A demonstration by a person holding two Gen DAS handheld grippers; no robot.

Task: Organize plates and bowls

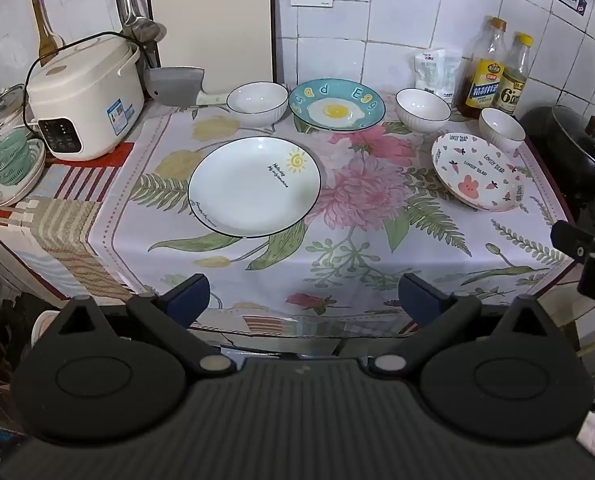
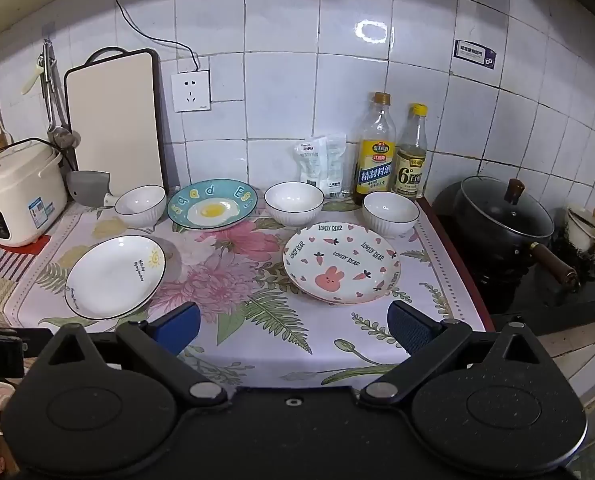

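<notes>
**Open grippers over a laid-out counter**

Nearest, the left gripper [image 1: 303,300] and right gripper [image 2: 293,326] hover with jaws wide apart, empty, above the floral cloth [image 1: 337,248]. Taking the egg plate [image 1: 336,104] as landmark: a white bowl [image 1: 257,102] sits just left, another bowl [image 1: 422,109] right, the sun plate [image 1: 254,186] in front. The bunny plate [image 2: 341,262], possibly two stacked, lies front-right beside a third bowl [image 2: 391,212]. Tiled wall [image 2: 281,80] behind.

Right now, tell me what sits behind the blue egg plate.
Behind the blue egg plate stand the tiled wall and a wall socket. The cream cutting board leans back-left. The cloth strip right behind the plate's rim is hidden.
</notes>
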